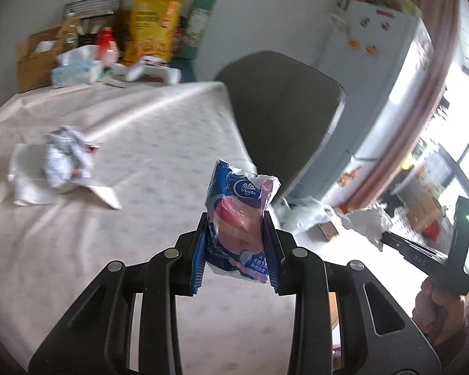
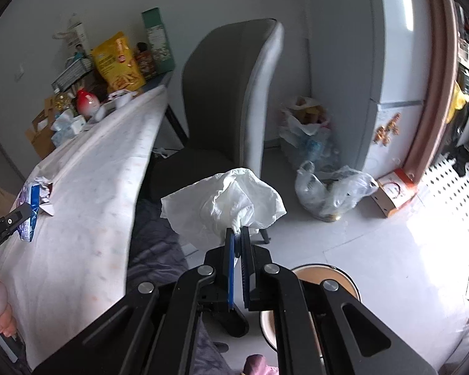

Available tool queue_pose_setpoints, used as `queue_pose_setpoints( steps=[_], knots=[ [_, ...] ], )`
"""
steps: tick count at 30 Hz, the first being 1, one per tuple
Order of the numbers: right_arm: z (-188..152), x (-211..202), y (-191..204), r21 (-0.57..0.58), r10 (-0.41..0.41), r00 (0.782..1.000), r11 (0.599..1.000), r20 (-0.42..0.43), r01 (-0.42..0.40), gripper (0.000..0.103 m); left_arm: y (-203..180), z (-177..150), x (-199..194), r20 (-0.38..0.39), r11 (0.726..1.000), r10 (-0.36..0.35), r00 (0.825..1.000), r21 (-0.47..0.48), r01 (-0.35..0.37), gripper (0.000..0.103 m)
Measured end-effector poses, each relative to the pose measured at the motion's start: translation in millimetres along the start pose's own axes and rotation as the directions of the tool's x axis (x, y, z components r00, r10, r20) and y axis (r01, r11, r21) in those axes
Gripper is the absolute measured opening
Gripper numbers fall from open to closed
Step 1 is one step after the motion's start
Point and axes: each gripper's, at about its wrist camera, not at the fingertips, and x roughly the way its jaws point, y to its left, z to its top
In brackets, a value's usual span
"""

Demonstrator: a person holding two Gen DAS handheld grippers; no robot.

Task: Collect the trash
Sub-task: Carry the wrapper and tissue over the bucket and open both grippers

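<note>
A cloth-covered table point(image 1: 125, 156) fills the room's left side. The left gripper point(image 1: 236, 222) clamps a blue tissue wrapper point(image 1: 240, 206); the right gripper point(image 2: 237, 234), off the table's edge, pinches a white tissue point(image 2: 225, 203). Both look bound for the bin point(image 2: 325, 284) just below the right gripper, over open floor. Crumpled paper point(image 1: 67, 159) waits beyond the left gripper.

The left wrist camera is looking along its tongs point(image 1: 236, 222) across the table point(image 1: 147, 143) toward the wall clutter, close above the cloth. The right wrist camera is facing off the table edge toward the floor point(image 2: 375, 250). Both are sharing the grey chair point(image 2: 234, 93) and the fridge point(image 1: 375, 62).
</note>
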Motion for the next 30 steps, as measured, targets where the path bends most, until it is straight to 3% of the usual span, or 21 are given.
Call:
queue_pose_setpoints(
  steps=[14, 23, 24, 25, 27, 30],
  knots=[
    [-50, 33, -68, 0.095, -0.050, 0.993, 0.994, -0.111, 0.060, 0.005, -76, -18, 57, -0.136, 0.989, -0.058, 0.989, 0.130, 0.076, 0.032],
    [-89, 66, -108, 0.156, -0.099, 0.970, 0.978, -0.222, 0.136, 0.010, -107, -27, 81, -0.197, 0.977, -0.075, 0.978, 0.184, 0.112, 0.032],
    [-95, 72, -116, 0.171, -0.109, 0.963, 0.973, -0.248, 0.154, 0.017, -111, -28, 83, -0.202, 0.975, -0.075, 0.977, 0.193, 0.114, 0.032],
    [-99, 75, -122, 0.185, -0.112, 0.960, 0.969, -0.258, 0.163, 0.039, -113, -28, 84, -0.205, 0.973, -0.075, 0.976, 0.199, 0.117, 0.032],
    [-107, 75, -133, 0.203, -0.128, 0.957, 0.962, -0.259, 0.183, 0.057, -119, -29, 87, -0.216, 0.969, -0.076, 0.974, 0.213, 0.123, 0.032],
    [-113, 71, -147, 0.219, -0.131, 0.957, 0.957, -0.260, 0.191, 0.059, -127, -32, 93, -0.232, 0.966, -0.078, 0.970, 0.223, 0.131, 0.032]
  ],
)
